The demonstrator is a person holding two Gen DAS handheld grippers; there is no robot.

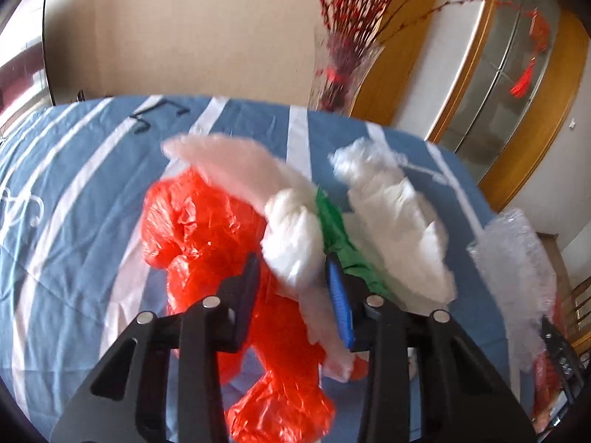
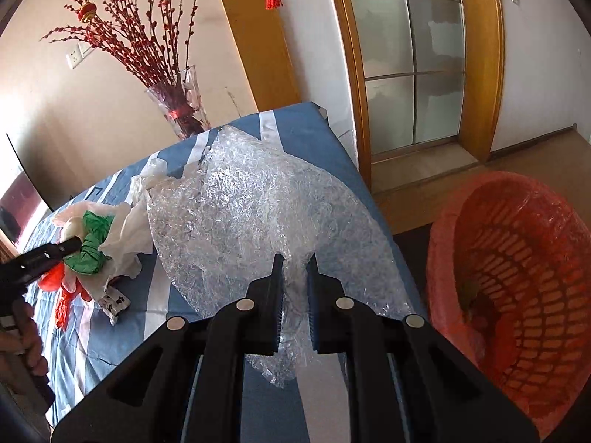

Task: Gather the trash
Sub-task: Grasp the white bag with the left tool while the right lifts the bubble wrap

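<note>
My left gripper point(image 1: 291, 273) is shut on a white plastic bag point(image 1: 291, 236) and holds it above the striped blue tablecloth point(image 1: 74, 221). A red plastic bag point(image 1: 207, 236) hangs under it, with a green bag point(image 1: 334, 229) and more white plastic point(image 1: 399, 229) to the right. My right gripper point(image 2: 295, 277) is shut on a sheet of clear bubble wrap point(image 2: 258, 214) that is lifted over the table's right side. The left gripper point(image 2: 55, 251) with the green bag point(image 2: 92, 247) shows at the left in the right wrist view. The bubble wrap point(image 1: 517, 258) shows at the right in the left wrist view.
An orange lattice basket point(image 2: 517, 284) lined with a red bag stands on the floor to the right of the table. A glass vase point(image 2: 181, 110) of red branches stands behind the table's far edge. A small white item point(image 2: 116, 304) lies on the cloth.
</note>
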